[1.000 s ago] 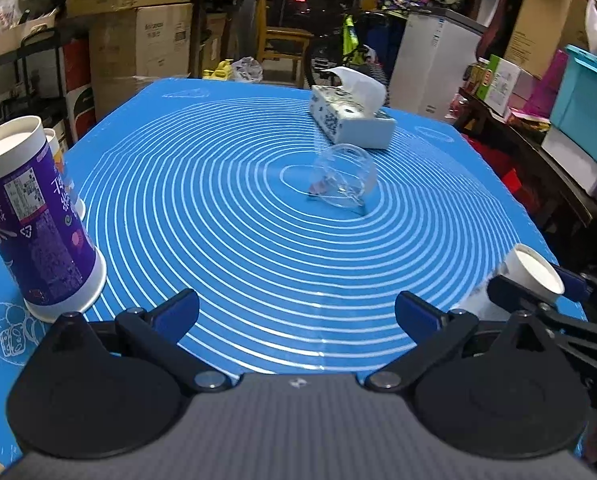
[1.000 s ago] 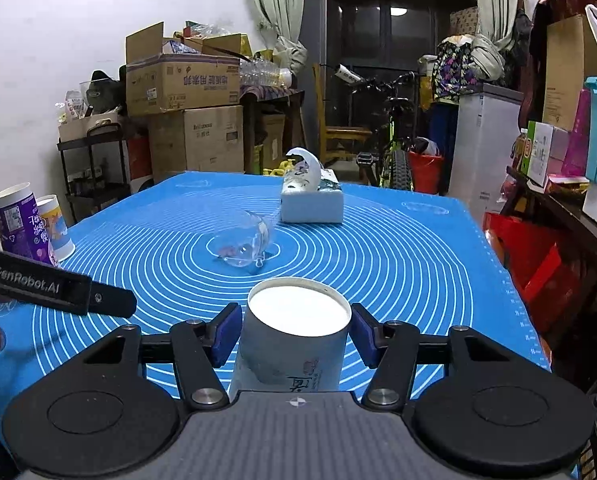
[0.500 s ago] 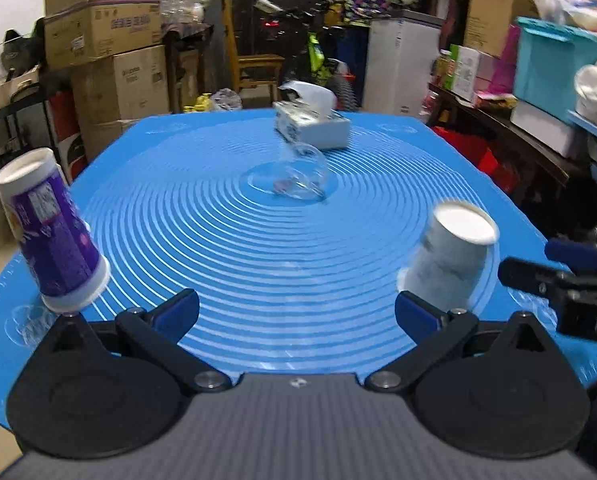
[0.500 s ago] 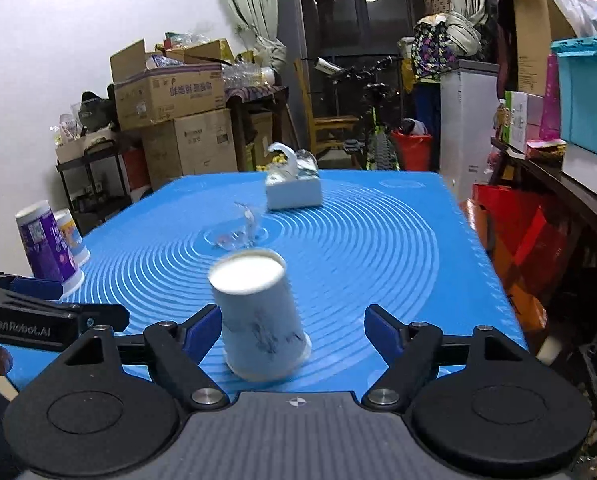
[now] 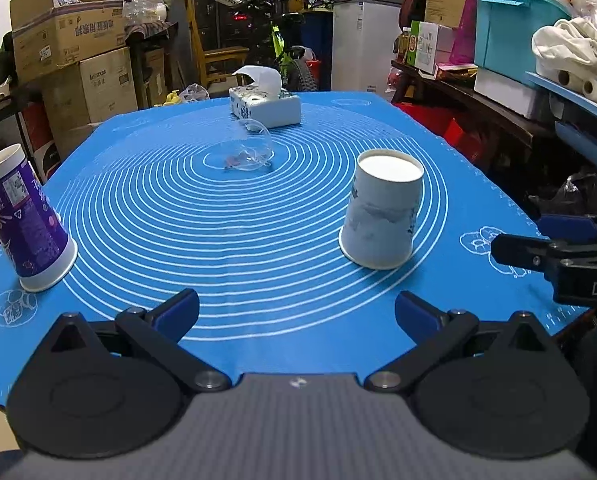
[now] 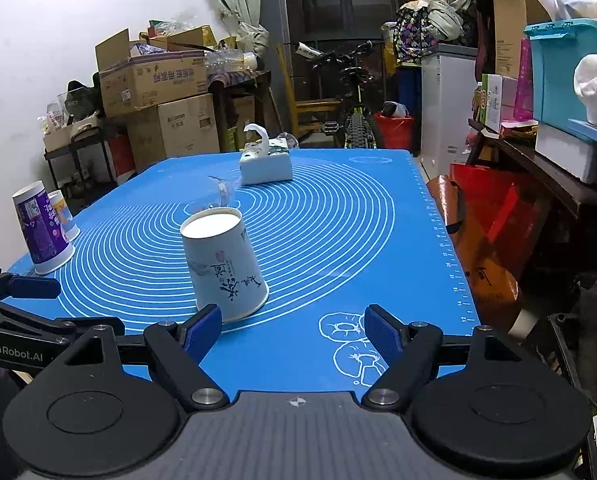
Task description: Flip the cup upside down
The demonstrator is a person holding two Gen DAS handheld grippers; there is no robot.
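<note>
The fingers (image 6: 200,326) of the right gripper (image 6: 294,330) stood wide apart and held nothing. One second before, they were on both sides of the white paper cup (image 6: 226,264), very close to its wall; now the cup stood free on the blue mat (image 6: 338,220), just beyond the left fingertip and to the left of the gap, not between the fingers any more. The cup rested on its wide rim with the closed bottom upward (so it was already upside down). From this I judged that the cup was released and the right gripper drew back, and that the flip was done for this cup.

The left gripper (image 5: 296,316) was also spread open and empty. The same cup (image 5: 384,210) was ahead of its right fingertip, well apart from it. A purple cup (image 5: 26,224), also upside down, stood far to the left of its left finger.
</note>
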